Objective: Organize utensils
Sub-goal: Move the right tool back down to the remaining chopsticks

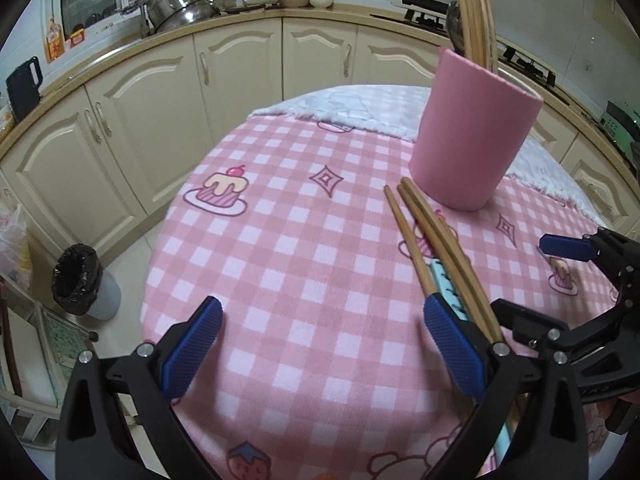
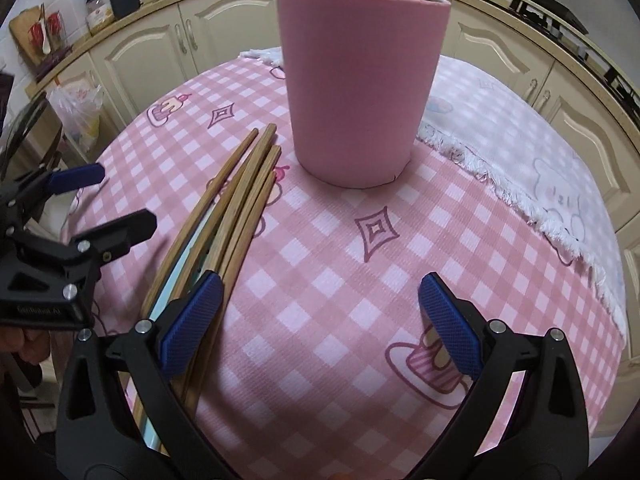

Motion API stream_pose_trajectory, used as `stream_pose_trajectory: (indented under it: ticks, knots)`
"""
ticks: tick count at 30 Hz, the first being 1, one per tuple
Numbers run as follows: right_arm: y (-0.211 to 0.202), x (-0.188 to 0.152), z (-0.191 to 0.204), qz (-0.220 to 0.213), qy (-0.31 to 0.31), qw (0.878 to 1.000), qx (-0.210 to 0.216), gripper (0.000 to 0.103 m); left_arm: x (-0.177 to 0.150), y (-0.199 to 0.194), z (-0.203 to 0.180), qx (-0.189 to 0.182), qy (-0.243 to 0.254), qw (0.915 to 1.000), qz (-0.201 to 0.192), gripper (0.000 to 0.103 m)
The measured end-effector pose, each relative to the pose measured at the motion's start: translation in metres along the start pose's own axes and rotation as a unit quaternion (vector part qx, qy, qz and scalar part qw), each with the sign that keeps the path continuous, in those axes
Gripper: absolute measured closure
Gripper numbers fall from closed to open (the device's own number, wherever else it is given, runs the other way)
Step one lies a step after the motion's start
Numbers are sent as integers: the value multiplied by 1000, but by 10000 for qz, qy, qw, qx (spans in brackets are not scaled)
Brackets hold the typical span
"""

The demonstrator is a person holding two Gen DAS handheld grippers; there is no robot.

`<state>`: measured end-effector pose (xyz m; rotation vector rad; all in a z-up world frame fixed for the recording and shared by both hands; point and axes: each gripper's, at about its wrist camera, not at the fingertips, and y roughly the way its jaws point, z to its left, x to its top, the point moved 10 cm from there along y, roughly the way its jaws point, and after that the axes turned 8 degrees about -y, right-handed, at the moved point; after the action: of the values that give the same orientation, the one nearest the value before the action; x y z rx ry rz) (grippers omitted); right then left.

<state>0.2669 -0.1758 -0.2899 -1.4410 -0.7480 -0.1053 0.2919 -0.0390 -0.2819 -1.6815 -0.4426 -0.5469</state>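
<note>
Wooden chopsticks (image 1: 472, 8) standing in the pink holder (image 1: 472, 132) run off the top edge in both views, their lower ends hidden inside. The loose chopsticks (image 2: 236, 208) on the checked tablecloth (image 2: 340, 260) vanish beneath the right gripper (image 2: 320, 320); a pale blue item (image 1: 444, 280) under them cannot be identified.

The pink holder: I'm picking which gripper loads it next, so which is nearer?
Right, probably. The right gripper faces the pink holder head-on; the left gripper sits further left, the holder off toward its right.
</note>
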Motion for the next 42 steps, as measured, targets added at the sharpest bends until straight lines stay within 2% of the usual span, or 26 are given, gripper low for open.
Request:
stream_pose_trajectory:
  ticks: [4,8,15,24,33,42]
  knots:
    - [1,0,0,51,15,10000,77,6,-1,4,-3,18,81,9999,72,5]
    - [-1,-6,0,70,-8,9997,233,6,-5,8,-11,-124,177,9996,206,5]
    - [-3,-9,2,-51,-4,9997,218,6,-3,13,-19,-25,312,9992,238,5]
    - [-5,-6,10,-88,-241,9997,29,6,-1,11,-18,114,457,9988,159,4]
    - [-3,-4,7,-91,-144,9999,6,6,2,17,-18,129,348,9991,214,4]
    - [2,0,9,-61,-266,9994,-235,6,0,16,-10,118,234,9995,190,4]
